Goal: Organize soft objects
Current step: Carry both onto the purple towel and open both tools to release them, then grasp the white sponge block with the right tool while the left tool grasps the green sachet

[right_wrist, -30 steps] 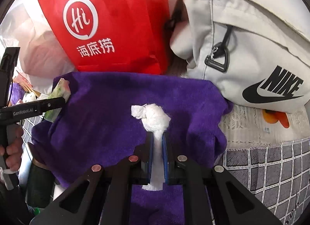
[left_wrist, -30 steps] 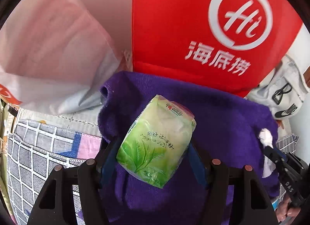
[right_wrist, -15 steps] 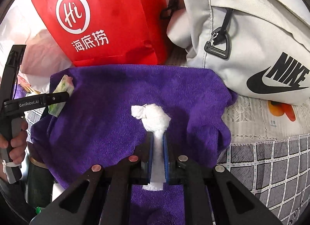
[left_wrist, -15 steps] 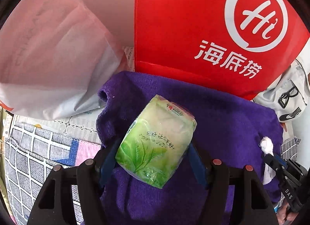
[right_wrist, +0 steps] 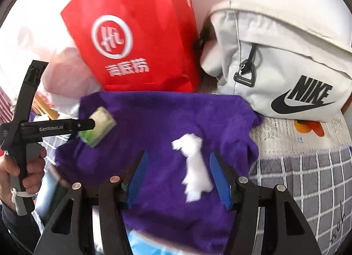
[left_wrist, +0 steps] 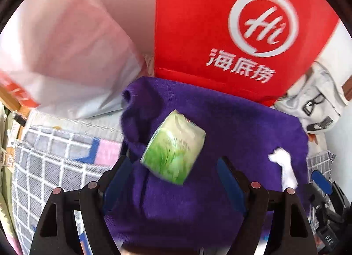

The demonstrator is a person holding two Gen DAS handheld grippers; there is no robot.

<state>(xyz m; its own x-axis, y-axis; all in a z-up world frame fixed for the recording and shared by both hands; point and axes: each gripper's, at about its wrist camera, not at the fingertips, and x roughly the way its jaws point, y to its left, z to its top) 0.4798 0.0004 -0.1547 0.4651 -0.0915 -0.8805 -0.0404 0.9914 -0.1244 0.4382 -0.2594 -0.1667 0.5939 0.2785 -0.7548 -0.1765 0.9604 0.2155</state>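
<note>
The left gripper [left_wrist: 173, 173] has its fingers spread wide, and the green tissue pack [left_wrist: 173, 147] sits between them without touching either, over the left part of the purple towel [left_wrist: 231, 127]. The right gripper [right_wrist: 179, 178] is likewise spread open, with the white crumpled tissue [right_wrist: 193, 162] lying loose between its fingers near the middle of the towel. A red paper bag [right_wrist: 140, 35] stands at the towel's far edge, and a white Nike bag [right_wrist: 286, 68] sits at its far right corner.
</note>
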